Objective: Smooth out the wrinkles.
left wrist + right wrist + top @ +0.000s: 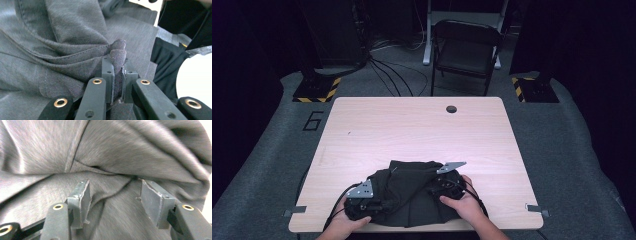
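- This looks like a lab or recording studio set up for tests, not a home.
- A pale wooden table with a round cable hole (451,109) stands alone on grey carpet (572,150).
- Black stand bases edged with yellow-and-black hazard tape (318,89) flank it.
- Loose black cables (392,75) run across the floor.
- A black folding metal chair (466,52) stands behind, with dark surroundings.
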A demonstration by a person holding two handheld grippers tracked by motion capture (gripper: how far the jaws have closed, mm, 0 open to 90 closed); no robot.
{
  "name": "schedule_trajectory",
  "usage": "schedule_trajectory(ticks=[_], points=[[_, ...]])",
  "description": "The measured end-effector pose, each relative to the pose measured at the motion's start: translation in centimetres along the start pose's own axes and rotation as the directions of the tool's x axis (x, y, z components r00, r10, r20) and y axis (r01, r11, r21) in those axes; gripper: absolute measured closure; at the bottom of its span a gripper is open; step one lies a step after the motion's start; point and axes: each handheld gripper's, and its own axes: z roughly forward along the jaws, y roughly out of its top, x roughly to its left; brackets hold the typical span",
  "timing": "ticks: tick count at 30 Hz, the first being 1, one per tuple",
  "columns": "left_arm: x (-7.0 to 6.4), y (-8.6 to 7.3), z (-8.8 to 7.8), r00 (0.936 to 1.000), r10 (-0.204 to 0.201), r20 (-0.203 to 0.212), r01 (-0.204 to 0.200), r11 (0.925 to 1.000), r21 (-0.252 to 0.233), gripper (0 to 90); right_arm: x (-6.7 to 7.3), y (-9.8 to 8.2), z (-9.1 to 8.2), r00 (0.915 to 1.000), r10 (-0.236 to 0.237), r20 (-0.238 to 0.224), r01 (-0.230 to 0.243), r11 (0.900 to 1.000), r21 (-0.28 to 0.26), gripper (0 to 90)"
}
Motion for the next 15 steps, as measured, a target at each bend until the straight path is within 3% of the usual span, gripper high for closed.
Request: schedule_trajectory(ticks=[2, 7, 11, 15], points=[[0.0, -0.2, 0.4, 1.0, -0.004, -0.002, 0.004, 0.9999, 0.01, 83.1, -0.2, 0.0, -0.9, 0.9997, 0.025, -0.006, -0.025, 1.0, -0.016, 40.9], [-0.1, -0.5, 1.1, 1.0, -0.002, -0.008, 0.002, 0.9997, 0.026, 82.4, -0.3, 0.4, -2.8, 0.9999, 0.013, -0.004, -0.013, 0.998, -0.068, 40.8], [-0.2, -0.6, 1.3, 0.9997, 0.012, -0.019, -0.011, 0.9995, 0.029, 82.3, 0.0, 1.2, -3.6, 1.0, 0.0, 0.001, 0.0, 0.995, -0.097, 40.3], [-0.4, -0.7, 1.3, 0.9995, 0.021, -0.024, -0.021, 0.9994, 0.027, 82.0, 0.7, 2.2, -4.0, 0.9987, -0.041, -0.032, 0.036, 0.991, -0.128, 38.5]])
